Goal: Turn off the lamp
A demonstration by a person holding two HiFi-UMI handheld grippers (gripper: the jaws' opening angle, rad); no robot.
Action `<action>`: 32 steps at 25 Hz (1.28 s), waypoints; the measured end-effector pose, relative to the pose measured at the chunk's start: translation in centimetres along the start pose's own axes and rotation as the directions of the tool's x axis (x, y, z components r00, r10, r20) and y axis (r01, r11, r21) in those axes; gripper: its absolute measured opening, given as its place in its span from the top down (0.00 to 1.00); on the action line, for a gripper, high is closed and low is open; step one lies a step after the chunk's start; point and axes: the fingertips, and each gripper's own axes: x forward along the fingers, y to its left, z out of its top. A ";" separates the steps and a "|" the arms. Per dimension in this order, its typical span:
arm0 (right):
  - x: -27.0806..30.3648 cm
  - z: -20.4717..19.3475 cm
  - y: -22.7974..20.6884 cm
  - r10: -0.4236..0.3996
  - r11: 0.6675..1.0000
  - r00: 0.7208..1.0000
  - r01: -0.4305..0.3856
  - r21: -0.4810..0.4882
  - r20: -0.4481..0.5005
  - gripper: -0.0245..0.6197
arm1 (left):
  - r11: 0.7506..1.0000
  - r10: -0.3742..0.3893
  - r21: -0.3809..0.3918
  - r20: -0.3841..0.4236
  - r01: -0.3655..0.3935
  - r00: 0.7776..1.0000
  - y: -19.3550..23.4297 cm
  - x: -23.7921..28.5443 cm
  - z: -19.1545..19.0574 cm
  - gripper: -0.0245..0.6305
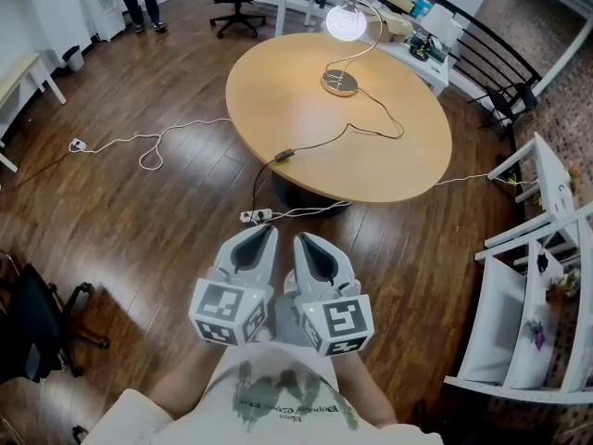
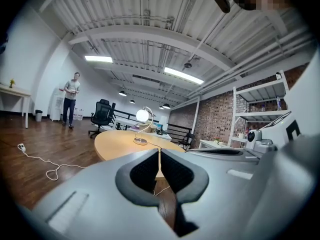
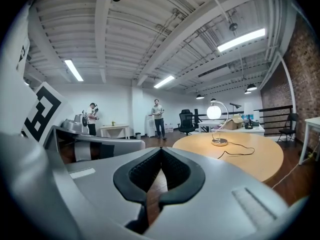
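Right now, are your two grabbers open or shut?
Left gripper: jaws shut, holding nothing.
Right gripper: jaws shut, holding nothing.

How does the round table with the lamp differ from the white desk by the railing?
The round table is tan wood; the white desk is long and white. The round table carries only the lit lamp and its cord; the white desk is crowded with boxes and clutter. Both stand on the dark wood floor.

Dark wood floor; round tan table
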 end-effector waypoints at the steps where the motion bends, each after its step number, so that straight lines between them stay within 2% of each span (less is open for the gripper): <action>1: 0.5 0.1 -0.1 0.003 1.000 1.000 -0.003 -0.001 0.002 0.96 | 1.000 0.002 0.002 0.002 -0.002 1.000 0.3 0.3 0.1 0.96; 11: 6.4 1.6 -4.3 0.028 1.000 1.000 -0.028 -0.012 0.012 0.96 | 0.999 0.039 0.002 0.004 -0.039 0.999 3.2 5.9 1.3 0.96; 32: 19.0 2.5 -13.2 0.131 0.991 0.989 -0.131 0.012 -0.061 0.96 | 0.989 0.142 -0.020 -0.046 -0.143 0.989 9.5 20.0 2.7 0.96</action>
